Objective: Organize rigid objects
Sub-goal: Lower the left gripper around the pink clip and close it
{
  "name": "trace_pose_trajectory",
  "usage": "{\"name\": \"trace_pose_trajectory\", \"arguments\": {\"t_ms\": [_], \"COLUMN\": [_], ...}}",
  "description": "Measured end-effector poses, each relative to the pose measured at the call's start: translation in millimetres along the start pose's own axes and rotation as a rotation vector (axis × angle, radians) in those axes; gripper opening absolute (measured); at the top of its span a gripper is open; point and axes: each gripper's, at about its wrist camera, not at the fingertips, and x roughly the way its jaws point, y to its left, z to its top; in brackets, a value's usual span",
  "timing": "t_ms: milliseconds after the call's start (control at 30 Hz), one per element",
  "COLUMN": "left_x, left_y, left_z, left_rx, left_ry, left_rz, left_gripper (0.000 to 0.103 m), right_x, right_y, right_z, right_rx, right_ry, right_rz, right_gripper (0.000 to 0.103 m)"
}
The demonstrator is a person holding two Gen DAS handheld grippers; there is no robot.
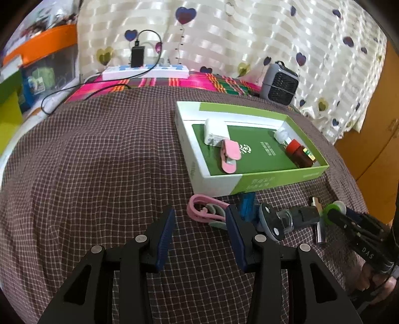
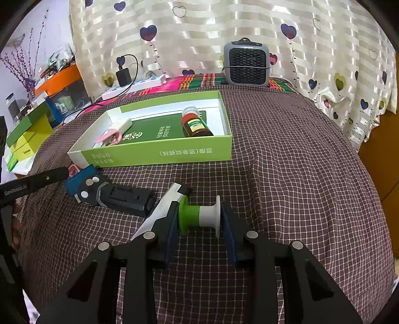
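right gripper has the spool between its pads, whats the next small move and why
Probably lift the spool straight up: the right hand-held gripper grips its two ends, yet it still lies on the cloth beside the scissors, and the green box beyond is open.

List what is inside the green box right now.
Inside the green box: a white charger, a pink clip, a red-capped brown bottle and a small clear-white item. A dark green card covers its floor.

I see both views evenly lit by soft daylight through the sheer curtain [image 2: 224, 22], its stripes glaring slightly. Shadows are faint. Fisheye bending curves the edges; corners go black and blurred.
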Motion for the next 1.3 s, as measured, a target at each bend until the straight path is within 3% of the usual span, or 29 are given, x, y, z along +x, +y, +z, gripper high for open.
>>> {"name": "trace_pose_trajectory", "arguments": {"t_ms": [467,833,900,1067,1300], "left_x": [4.6,-2.6,-4.4,-14.4,-1.4], "left_y": [-7.5,19.6,23.2,17.2,-3.3], "left_z": [-6.2,-14.0,-13.6,-9.9,0.7], "left_rx": [0.034,-0.004,-0.019,-0.046,-0.037], "left_ry": [0.035,0.041,0.035,-0.011,0.013], "left_rz": [0.076,0.140,0.130,0.024,0.058], "left_gripper": [0.042,0.042,0.042,0.042,0.046], "right_x": [0.7,0.1,0.5,0.7,1.4], "right_y": [-5.0,-2.9,-2.9,-2.2,-2.9], "right_z": [0.0,-0.2,0.0,0.0,0.2], "right_rx": [0.029,0.025,0.024,0.022,0.025], "right_ry": [0.003,0.002,0.002,0.003,0.003], "right_rz": [0.038,0.041,0.041,0.040,0.046], "right_gripper": [0.034,0.034,0.034,0.034,0.034]}}
